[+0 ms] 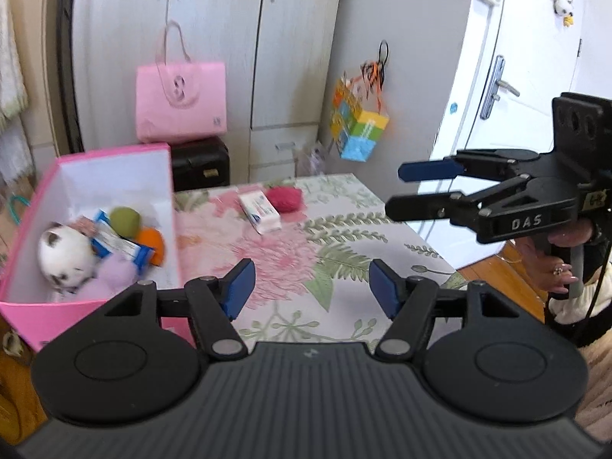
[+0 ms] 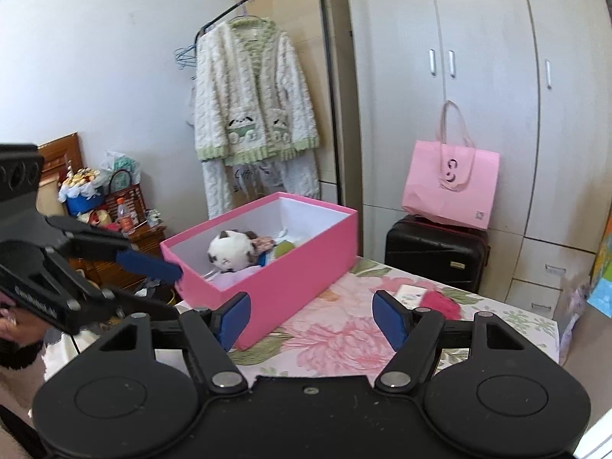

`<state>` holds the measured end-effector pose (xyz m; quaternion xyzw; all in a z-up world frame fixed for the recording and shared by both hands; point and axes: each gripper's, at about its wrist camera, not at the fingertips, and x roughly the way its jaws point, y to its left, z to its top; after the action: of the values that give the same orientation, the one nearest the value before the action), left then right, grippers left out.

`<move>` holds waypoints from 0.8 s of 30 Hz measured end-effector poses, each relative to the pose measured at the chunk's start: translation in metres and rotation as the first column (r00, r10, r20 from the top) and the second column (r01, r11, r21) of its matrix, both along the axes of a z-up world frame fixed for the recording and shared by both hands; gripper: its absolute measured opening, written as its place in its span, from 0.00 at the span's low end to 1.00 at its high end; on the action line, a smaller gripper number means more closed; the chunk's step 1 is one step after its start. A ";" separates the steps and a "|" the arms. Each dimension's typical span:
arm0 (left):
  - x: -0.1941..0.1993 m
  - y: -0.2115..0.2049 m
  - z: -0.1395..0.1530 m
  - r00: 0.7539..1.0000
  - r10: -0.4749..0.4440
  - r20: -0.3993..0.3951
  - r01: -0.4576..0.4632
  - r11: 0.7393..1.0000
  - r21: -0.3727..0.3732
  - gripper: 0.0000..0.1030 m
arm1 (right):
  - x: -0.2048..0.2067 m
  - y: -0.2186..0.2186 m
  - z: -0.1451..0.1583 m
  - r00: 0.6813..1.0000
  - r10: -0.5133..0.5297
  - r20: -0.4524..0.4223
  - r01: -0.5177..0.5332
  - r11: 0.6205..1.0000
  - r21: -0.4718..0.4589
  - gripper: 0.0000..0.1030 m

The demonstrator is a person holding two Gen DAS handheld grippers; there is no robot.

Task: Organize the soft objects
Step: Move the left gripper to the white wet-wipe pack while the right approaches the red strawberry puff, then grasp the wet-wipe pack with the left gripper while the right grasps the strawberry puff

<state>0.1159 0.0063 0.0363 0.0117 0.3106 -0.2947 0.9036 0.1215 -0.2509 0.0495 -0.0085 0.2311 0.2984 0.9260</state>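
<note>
A pink box stands at the left end of the floral table. It holds a white plush cat, green and orange balls, a tissue pack and lilac pompoms. A red yarn ball and a white tissue pack lie on the table's far side. My left gripper is open and empty above the table. My right gripper is open and empty; it also shows in the left wrist view.
A pink tote bag rests on a black suitcase behind the table, before grey wardrobes. A colourful gift bag hangs at the right. A fleece robe hangs on a rack.
</note>
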 end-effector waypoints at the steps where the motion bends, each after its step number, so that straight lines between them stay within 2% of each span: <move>1: 0.007 -0.005 -0.004 1.000 -0.001 -0.009 0.001 1.000 0.001 0.63 | 0.006 -0.005 -0.003 1.000 -0.005 -0.003 0.005 1.000 0.009 0.73; 6: 0.040 -0.027 -0.023 1.000 0.022 -0.020 -0.022 1.000 -0.005 0.63 | 0.040 -0.028 -0.019 0.998 -0.037 -0.045 0.040 0.997 0.070 0.73; 10: 0.051 -0.055 -0.035 0.992 0.038 0.124 -0.046 0.997 0.066 0.63 | 0.079 -0.043 -0.041 0.989 -0.084 -0.125 0.104 0.981 0.164 0.73; 11: 0.057 -0.061 -0.039 0.990 0.038 0.136 -0.048 0.996 0.073 0.63 | 0.090 -0.044 -0.049 0.983 -0.096 -0.158 0.124 0.977 0.173 0.73; 14: 0.085 -0.079 -0.049 0.995 0.031 0.099 -0.036 0.998 0.047 0.63 | 0.120 -0.046 -0.066 0.972 -0.099 -0.212 0.133 0.980 0.151 0.73; 17: 0.117 -0.095 -0.061 0.996 0.063 0.064 -0.066 0.997 0.049 0.63 | 0.151 -0.053 -0.081 0.965 -0.110 -0.239 0.150 0.976 0.157 0.73; 22: 0.160 -0.104 -0.087 0.987 0.151 0.059 -0.155 0.986 0.064 0.63 | 0.196 -0.059 -0.099 0.965 -0.128 -0.229 0.160 0.978 0.130 0.73; 24: 0.172 -0.105 -0.100 0.980 0.190 0.061 -0.195 0.977 0.083 0.63 | 0.209 -0.055 -0.105 0.972 -0.127 -0.198 0.148 0.984 0.095 0.73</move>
<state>0.2880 -0.0984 -0.0642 0.0294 0.2989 -0.1915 0.9344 0.3304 -0.3063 -0.0559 0.0870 0.3025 0.2453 0.9169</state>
